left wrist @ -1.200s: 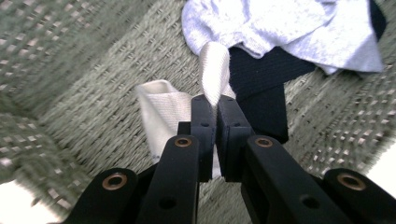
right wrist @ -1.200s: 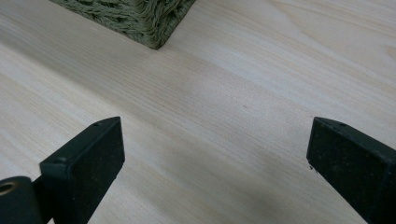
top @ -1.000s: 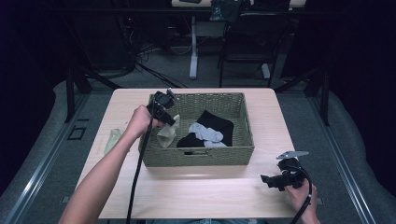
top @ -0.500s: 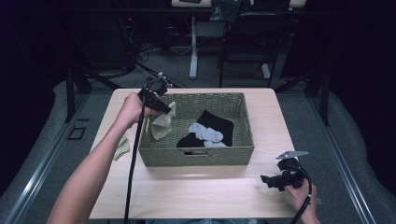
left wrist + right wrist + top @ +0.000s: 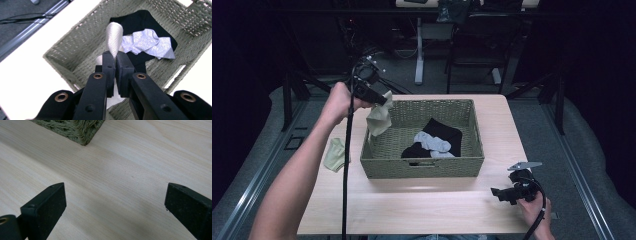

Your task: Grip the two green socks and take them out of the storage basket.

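You are working over a pale wooden table (image 5: 422,210) with a woven basket (image 5: 427,167) sitting in the middle of it, and the risks are running from that basket down to one small pinch of cloth.

The basket is holding a black garment (image 5: 443,134) with a light grey sock (image 5: 432,143) lying crumpled on top of it. Your left gripper (image 5: 377,98) is hanging above the basket's far left corner, its jaws pressed together on the top of a pale green sock (image 5: 379,119) that is dangling over the basket's left rim. If you are carrying it out sideways, the hanging end is likely to be dragging across the weave and catching, which could be tugging the basket along the table or pulling the cloth free.

A second pale green sock (image 5: 334,155) is lying on the table just beside the basket's left wall. Dropping the held one short could be leaving it draped over the rim instead of next to its mate.

Your right gripper (image 5: 507,192) is resting at the table's near right corner with its jaws wide apart and nothing between them, well apart from the basket, so it is offering no steadying there.

In the left gripper view the jaws are biting only a narrow fold (image 5: 114,41), so a quick swing could be shaking it loose.
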### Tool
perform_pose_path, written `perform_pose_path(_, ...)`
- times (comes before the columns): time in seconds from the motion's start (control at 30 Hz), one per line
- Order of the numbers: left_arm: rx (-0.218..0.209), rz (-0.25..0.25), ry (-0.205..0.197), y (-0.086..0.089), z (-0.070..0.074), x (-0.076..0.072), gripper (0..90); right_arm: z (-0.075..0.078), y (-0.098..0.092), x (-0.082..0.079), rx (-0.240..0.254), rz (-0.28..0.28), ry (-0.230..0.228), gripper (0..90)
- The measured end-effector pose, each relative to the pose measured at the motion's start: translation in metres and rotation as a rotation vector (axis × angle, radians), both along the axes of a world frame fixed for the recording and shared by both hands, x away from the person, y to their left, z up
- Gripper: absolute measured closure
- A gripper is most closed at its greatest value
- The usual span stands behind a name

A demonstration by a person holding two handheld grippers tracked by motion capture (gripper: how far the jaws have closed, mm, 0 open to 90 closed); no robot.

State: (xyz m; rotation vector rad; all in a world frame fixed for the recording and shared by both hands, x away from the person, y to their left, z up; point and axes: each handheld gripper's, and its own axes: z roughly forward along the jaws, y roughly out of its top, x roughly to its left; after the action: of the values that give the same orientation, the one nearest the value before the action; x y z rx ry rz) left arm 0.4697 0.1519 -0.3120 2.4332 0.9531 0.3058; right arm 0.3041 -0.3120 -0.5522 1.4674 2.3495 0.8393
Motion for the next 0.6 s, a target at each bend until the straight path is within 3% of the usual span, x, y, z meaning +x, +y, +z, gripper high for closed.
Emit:
perform_pose_path(0.13, -0.009, 0.020, -0.029, 0.016, 0.019, -0.006, 86.8, 0.001, -0.001, 0.000, -0.001, -0.003, -0.009, 3.0)
perform_pose_path(0.23, -0.011, 0.035, -0.037, 0.024, 0.024, -0.008, 86.8, 0.001, -0.001, 0.000, -0.003, -0.002, -0.007, 2.9)
perform_pose_path(0.27, -0.010, 0.052, -0.045, 0.034, 0.028, -0.011, 86.8, 0.001, -0.001, 0.000, -0.001, -0.003, -0.007, 2.8)
perform_pose_path(0.37, -0.012, 0.069, -0.046, 0.044, 0.030, -0.014, 86.8, 0.001, -0.001, 0.000, -0.001, -0.003, -0.007, 2.7)
perform_pose_path(0.6, -0.022, 0.138, -0.041, 0.087, 0.029, -0.024, 86.8, 0.001, 0.000, 0.000, 0.001, -0.008, -0.004, 2.1)
